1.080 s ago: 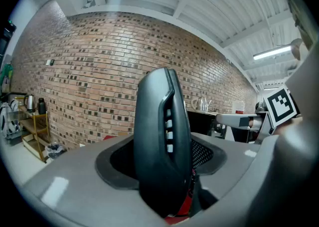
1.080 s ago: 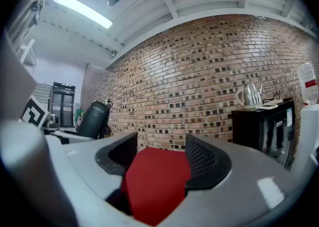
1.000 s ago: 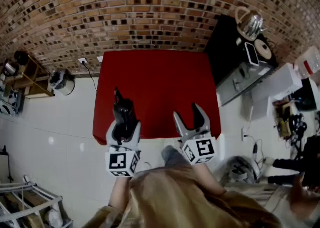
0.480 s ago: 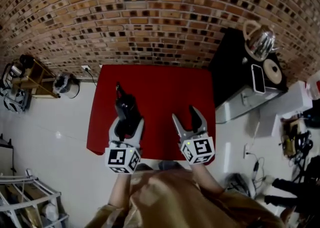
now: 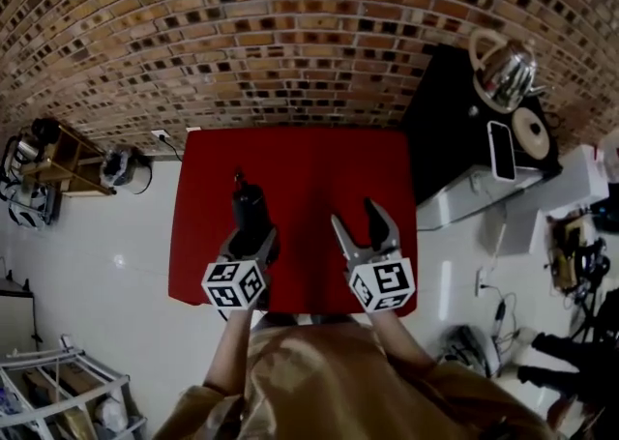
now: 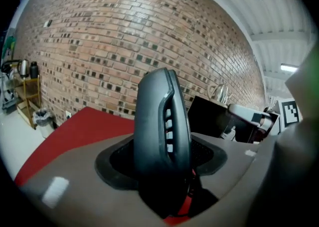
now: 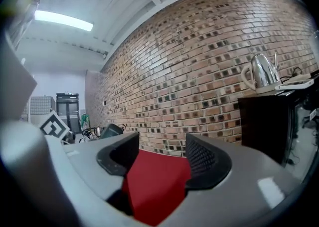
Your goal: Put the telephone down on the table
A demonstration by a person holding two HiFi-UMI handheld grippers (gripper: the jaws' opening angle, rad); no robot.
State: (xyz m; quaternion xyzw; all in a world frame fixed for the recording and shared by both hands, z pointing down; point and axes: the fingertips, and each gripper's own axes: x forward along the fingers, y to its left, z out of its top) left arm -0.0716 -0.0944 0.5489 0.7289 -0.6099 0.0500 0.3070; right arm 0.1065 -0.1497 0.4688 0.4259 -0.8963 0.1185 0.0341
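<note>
A dark handset telephone with a short aerial stands nearly upright in my left gripper, which is shut on its lower half above the near left part of the red table. In the left gripper view the telephone fills the space between the jaws, its side buttons showing. My right gripper is open over the table's near right part with nothing between its pads; the red table shows through the gap.
A brick wall runs behind the table. To the right stands a black cabinet carrying a metal kettle. A small shelf and a bin sit on the white floor to the left.
Both grippers have moved forward over the red table; the left one carries the telephone farther from the near edge. The right gripper stays open.
</note>
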